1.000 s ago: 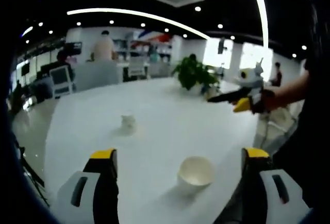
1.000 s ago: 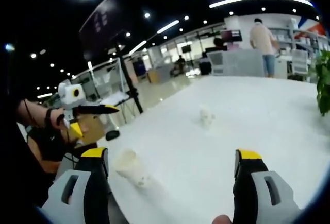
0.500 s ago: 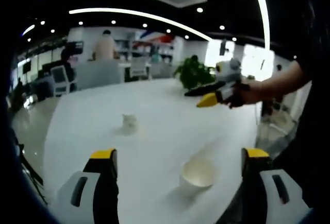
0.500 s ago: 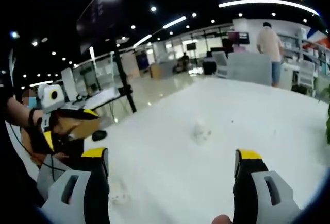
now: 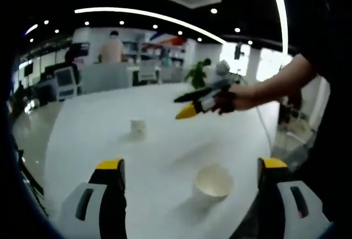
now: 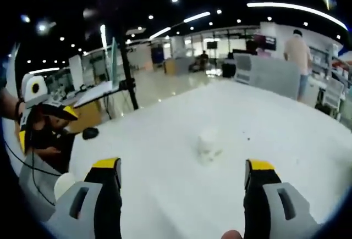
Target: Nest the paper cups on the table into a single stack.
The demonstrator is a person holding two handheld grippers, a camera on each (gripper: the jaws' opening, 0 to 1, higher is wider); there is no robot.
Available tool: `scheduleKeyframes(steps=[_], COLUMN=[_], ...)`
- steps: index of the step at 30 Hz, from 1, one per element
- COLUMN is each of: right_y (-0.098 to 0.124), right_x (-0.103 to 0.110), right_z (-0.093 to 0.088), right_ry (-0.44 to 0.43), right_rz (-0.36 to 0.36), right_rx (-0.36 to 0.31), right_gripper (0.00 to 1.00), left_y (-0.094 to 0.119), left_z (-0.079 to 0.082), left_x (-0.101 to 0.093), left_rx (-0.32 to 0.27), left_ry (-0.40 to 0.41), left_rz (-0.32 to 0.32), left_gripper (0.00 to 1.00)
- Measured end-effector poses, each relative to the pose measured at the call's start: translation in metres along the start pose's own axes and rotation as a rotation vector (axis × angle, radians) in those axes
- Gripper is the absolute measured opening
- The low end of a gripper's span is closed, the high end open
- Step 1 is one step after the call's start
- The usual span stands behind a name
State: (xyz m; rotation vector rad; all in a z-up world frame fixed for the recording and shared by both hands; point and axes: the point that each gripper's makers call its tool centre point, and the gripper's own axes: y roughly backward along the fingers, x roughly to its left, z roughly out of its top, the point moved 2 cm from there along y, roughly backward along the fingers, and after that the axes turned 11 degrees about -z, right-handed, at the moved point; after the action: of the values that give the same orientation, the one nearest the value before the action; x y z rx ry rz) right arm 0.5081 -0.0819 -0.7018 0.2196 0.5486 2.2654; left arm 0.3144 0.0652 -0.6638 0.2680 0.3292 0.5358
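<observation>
On the white table [image 5: 165,112], seen in the left gripper view, two paper cups sit well apart. Near cup [image 5: 213,181]: upright, long axis vertical, open mouth up, between the left gripper's [image 5: 192,168] two yellow-tipped jaws but apart from both. Far cup [image 5: 137,127]: small and blurred, toward the table's middle; its mouth direction cannot be told. The left gripper's jaws stand wide apart, holding nothing. Right gripper [image 5: 184,105], entering from the right in a hand [image 5: 228,97], hangs above the table between the two cups, its yellow tips pointing left. In the right gripper view, the far cup [image 6: 208,142] lies ahead between the right gripper's [image 6: 181,167] spread, empty jaws. Left gripper [image 6: 41,104] appears at the left edge. Background: a plant [image 5: 199,74] and a standing person [image 6: 300,57].
</observation>
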Motion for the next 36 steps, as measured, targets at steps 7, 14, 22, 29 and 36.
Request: scheduleKeyframes(steps=[7,14,22,29,36], right_y=[-0.030,-0.059,-0.089,-0.112,-0.128], right_x=[-0.013,-0.024,-0.034,-0.046,-0.050], right_z=[0.002,-0.005,-0.014,-0.020,-0.020], right_ry=[0.012,0.029,0.022,0.055,0.091], right_rz=[-0.021,-0.012,-0.005,-0.001,0.011], right_rx=[0.012,0.046,0.069,0.076,0.072], right_gripper=[0.86,0.81,0.74,0.66,0.59], left_y=[0.002,-0.001,0.002,0.003,0.003], left_z=[0.000,-0.011,-0.018,-0.014,-0.018], left_x=[0.007,0.010,0.011,0.010,0.008], left_rx=[-0.011,-0.001,0.009,0.004,0.022], left_ry=[0.012,0.043,0.075,0.084,0.092], left_rz=[0.006,0.017,0.042,0.057,0.056], left_gripper=[0.99,0.99,0.99,0.99,0.99])
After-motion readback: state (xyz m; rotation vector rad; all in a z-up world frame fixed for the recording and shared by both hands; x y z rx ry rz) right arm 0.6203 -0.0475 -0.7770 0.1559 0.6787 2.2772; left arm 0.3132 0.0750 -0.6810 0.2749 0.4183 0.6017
